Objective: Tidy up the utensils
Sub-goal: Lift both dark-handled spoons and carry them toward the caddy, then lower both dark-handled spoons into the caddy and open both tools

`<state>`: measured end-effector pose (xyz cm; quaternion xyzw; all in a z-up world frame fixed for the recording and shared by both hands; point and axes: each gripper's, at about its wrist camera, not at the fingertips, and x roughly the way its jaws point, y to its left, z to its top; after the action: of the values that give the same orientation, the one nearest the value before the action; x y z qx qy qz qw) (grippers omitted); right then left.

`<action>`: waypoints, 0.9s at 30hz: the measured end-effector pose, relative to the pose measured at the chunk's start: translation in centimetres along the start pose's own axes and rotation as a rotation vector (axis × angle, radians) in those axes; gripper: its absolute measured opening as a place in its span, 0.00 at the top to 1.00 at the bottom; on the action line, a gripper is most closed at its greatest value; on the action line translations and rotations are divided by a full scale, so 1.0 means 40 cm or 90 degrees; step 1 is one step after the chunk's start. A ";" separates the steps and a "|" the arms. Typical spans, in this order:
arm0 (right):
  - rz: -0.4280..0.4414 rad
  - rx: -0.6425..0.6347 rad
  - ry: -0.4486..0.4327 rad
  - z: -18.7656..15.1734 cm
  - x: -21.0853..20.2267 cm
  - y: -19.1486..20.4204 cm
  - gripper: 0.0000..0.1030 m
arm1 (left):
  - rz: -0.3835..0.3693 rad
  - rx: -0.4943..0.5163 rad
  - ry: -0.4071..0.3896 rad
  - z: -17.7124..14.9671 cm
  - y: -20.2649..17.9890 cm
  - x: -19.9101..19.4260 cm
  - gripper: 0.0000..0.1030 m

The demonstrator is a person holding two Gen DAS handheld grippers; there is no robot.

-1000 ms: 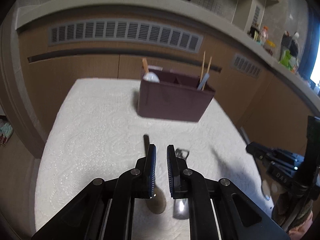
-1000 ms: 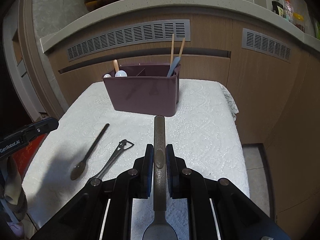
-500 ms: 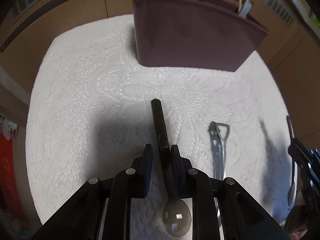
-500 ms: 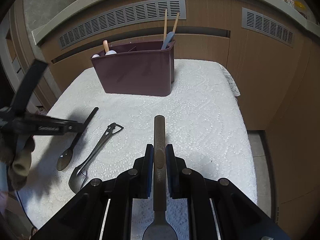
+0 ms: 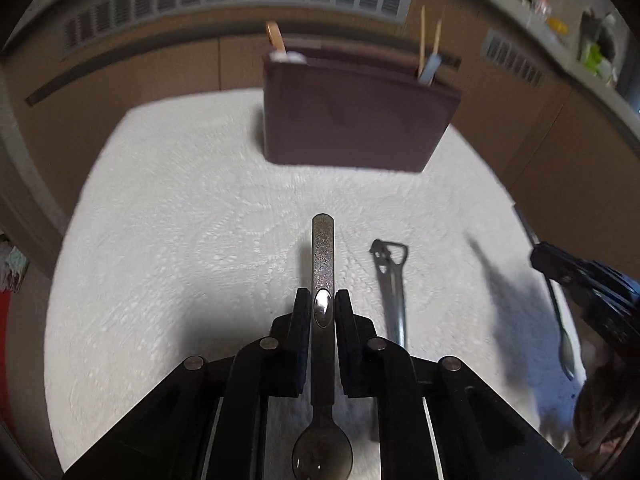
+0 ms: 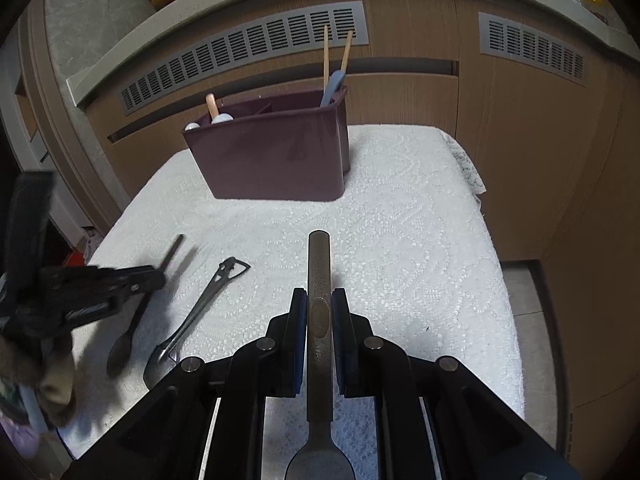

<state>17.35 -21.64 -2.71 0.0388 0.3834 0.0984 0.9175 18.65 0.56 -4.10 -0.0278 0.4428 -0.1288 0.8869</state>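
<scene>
My left gripper (image 5: pixel 323 300) has its jaws closing on the handle of a dark spoon (image 5: pixel 323 248), pads against it, bowl toward the camera. In the right wrist view that left gripper (image 6: pixel 156 280) carries the dark spoon (image 6: pixel 124 344) just over the cloth at the left. My right gripper (image 6: pixel 319 300) is shut on a grey metal spoon (image 6: pixel 319 260), handle pointing forward. A metal spoon with a bottle-opener end (image 6: pixel 200 312) lies on the cloth between them. The maroon utensil holder (image 6: pixel 276 156) stands at the far side, with chopsticks (image 6: pixel 326 56) and several utensils in it.
A white lace cloth (image 6: pixel 420 240) covers the small table. Brown cabinets with grey vent grilles (image 6: pixel 248 48) curve behind the holder. The floor drops away past the table's right edge (image 6: pixel 504 280). A person's gloved hand (image 6: pixel 48 380) holds the left gripper.
My left gripper came down over the dark spoon, shut on its handle and tilted back up with it. The right gripper stayed almost still, holding its grey spoon.
</scene>
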 end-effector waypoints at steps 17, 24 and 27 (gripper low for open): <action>0.016 -0.034 -0.175 0.229 -0.159 0.056 0.89 | -0.083 -0.001 -0.252 0.235 -0.010 -0.265 0.92; -0.010 -0.057 -0.288 0.425 -0.196 0.069 0.89 | -0.076 0.039 -0.256 0.371 0.000 -0.246 0.91; -0.023 -0.071 -0.262 0.431 -0.155 0.068 0.89 | -0.090 0.056 -0.143 0.352 0.021 -0.149 0.90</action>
<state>24.96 -20.20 14.12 0.0006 0.1824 0.0926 0.9789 26.55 1.97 8.93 -0.0346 0.3318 -0.2065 0.9198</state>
